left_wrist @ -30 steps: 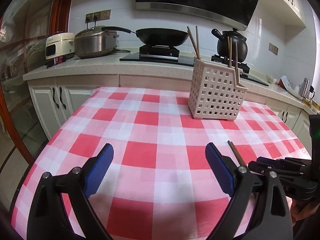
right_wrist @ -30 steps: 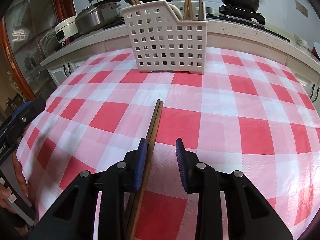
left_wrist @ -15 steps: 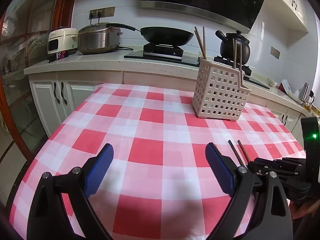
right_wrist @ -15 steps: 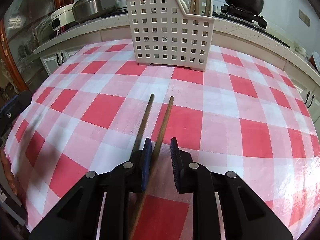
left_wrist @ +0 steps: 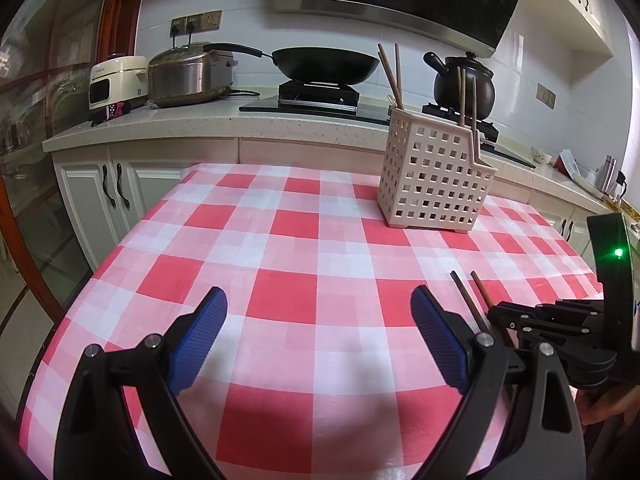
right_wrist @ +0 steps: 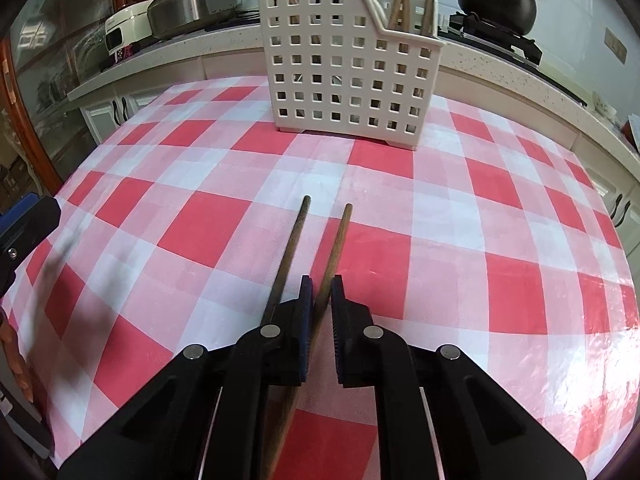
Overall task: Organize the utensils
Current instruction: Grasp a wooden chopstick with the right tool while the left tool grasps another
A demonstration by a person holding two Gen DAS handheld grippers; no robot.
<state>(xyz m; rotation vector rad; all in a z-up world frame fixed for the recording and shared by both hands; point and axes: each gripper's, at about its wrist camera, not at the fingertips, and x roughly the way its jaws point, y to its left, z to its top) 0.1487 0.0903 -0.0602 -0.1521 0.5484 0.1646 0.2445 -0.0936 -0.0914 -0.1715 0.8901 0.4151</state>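
A white perforated utensil caddy (right_wrist: 344, 68) stands at the far side of the red checked table, with several brown chopsticks upright in it; it also shows in the left wrist view (left_wrist: 434, 178). My right gripper (right_wrist: 321, 294) is shut on a brown chopstick (right_wrist: 336, 248) that points toward the caddy. A second chopstick (right_wrist: 290, 248) runs just outside its left finger, splayed from the first. My left gripper (left_wrist: 318, 320) is wide open and empty above the near left of the table. The right gripper (left_wrist: 496, 316) shows at that view's right edge.
A counter runs behind the table (left_wrist: 280, 264) with a black wok (left_wrist: 326, 64), a steel cooker (left_wrist: 188, 78), a white appliance (left_wrist: 114, 82) and a black clay pot (left_wrist: 464, 84). White cabinets (left_wrist: 112, 192) stand below. A glass door (left_wrist: 24, 160) is on the left.
My right gripper has closed from partly open onto one chopstick. The two chopsticks, first lying together, have splayed apart at their far tips. The left gripper has stayed open and risen slightly.
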